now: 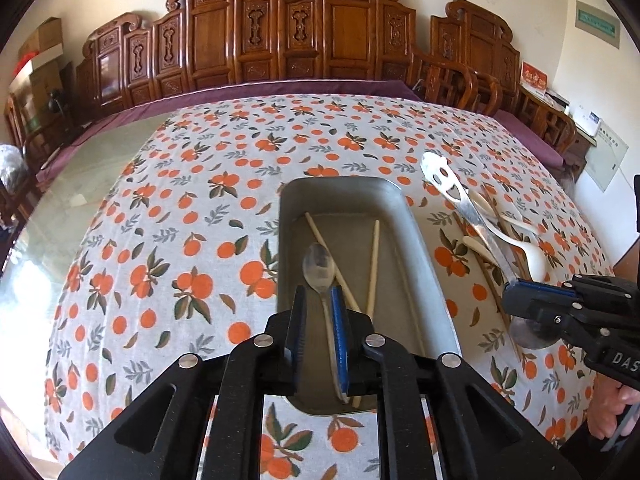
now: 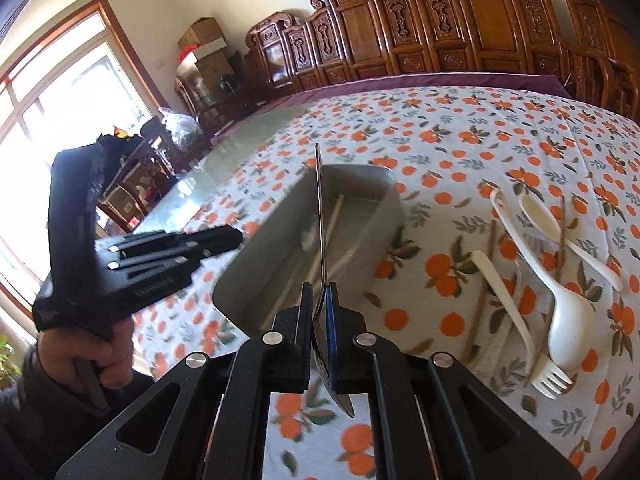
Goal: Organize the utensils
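A grey metal tray [image 1: 424, 248] [image 2: 384, 196] sits mid-table and holds a metal spoon [image 1: 319, 270] and pale chopsticks [image 1: 374, 264]. My left gripper [image 1: 320, 300] hovers over the tray's near end, jaws apart and empty; it also shows in the right wrist view [image 2: 236, 240]. My right gripper [image 2: 319, 292] is shut on a flat metal utensil with a cut-out handle [image 1: 460, 200] [image 2: 320, 216], held above the table just right of the tray; it shows at the right of the left wrist view [image 1: 516, 286]. White plastic spoons [image 2: 568, 320], a white fork [image 2: 554, 380] and brown chopsticks [image 2: 486, 280] lie right of the tray.
The table has an orange-print cloth [image 1: 180, 240] over a glass top [image 1: 80, 184]. Carved wooden chairs [image 1: 320, 40] line the far side. A window [image 2: 48, 120] and cluttered furniture stand at the left. My hand holds the left gripper's handle [image 2: 80, 352].
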